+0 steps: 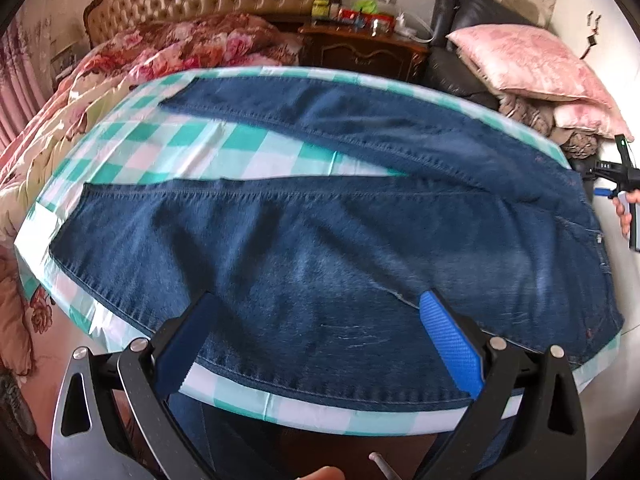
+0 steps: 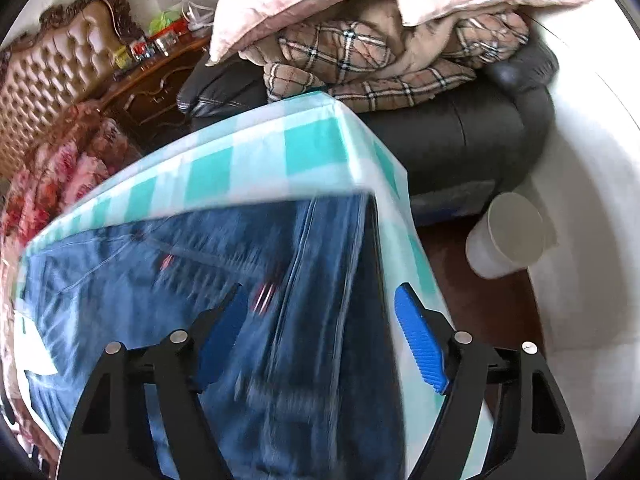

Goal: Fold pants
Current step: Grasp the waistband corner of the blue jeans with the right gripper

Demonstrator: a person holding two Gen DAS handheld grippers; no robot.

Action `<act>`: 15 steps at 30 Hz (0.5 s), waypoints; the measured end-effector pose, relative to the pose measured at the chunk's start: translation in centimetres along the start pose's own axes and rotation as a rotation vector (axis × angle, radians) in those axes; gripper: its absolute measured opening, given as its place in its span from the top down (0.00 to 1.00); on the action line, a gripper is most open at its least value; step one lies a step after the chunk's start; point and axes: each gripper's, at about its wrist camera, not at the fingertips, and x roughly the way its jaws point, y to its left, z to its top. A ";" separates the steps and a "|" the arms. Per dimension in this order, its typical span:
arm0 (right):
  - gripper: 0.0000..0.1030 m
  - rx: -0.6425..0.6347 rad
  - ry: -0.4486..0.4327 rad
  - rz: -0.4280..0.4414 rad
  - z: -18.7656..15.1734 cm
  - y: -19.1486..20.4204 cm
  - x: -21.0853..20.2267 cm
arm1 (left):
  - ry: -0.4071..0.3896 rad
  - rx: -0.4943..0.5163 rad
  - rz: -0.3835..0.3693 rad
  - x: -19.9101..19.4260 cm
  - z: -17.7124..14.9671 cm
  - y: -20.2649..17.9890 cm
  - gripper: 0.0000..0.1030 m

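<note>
Dark blue jeans (image 1: 320, 240) lie flat on a table with a teal-and-white checked cloth (image 1: 200, 144). The two legs spread apart toward the left and the waist lies at the right. My left gripper (image 1: 320, 300) hangs open over the near leg, close to the table's front edge, with nothing between its blue pads. In the right wrist view, which is blurred, my right gripper (image 2: 322, 292) stands open above the waist end of the jeans (image 2: 160, 280), by the right edge of the table (image 2: 240, 168). The left wrist view shows the right gripper (image 1: 624, 184) at the far right, held by a hand.
A bed with a floral quilt (image 1: 120, 64) runs along the table's left and far side. Behind stand a dark wooden nightstand (image 1: 360, 48) and a black armchair (image 2: 480, 140) piled with pink pillows (image 1: 532, 60) and a plaid blanket (image 2: 360, 64). A white cup-shaped bin (image 2: 508, 236) sits on the floor.
</note>
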 end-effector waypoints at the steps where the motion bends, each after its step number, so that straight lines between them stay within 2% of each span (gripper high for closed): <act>1: 0.28 -0.005 0.009 -0.014 0.7 0.0 1.1 | 0.010 -0.004 0.006 0.5 0.2 0.1 0.01; 5: 0.33 -0.014 0.042 -0.036 2.6 -0.3 3.7 | 0.019 -0.007 0.028 1.5 0.6 0.5 0.01; 7: 0.43 -0.027 0.044 -0.028 3.1 -0.4 4.4 | 0.025 -0.014 0.032 1.9 0.8 0.7 0.01; 8: 0.50 -0.041 0.048 -0.036 3.3 -0.2 4.8 | 0.027 -0.016 0.032 2.0 0.8 0.7 0.01; 10: 0.69 -0.094 0.031 -0.072 3.4 0.2 4.7 | 0.035 -0.025 0.028 2.3 0.8 0.9 0.01; 11: 0.86 -0.094 0.032 -0.034 3.6 0.3 4.6 | 0.041 -0.027 0.025 2.5 0.7 0.9 0.01; 13: 0.86 -0.082 -0.001 -0.011 3.6 0.3 3.1 | 0.048 -0.027 0.020 2.6 0.7 1.0 0.01; 15: 0.87 -0.107 -0.080 0.014 3.1 1.2 0.0 | 0.041 -0.031 0.021 2.6 0.7 1.3 0.02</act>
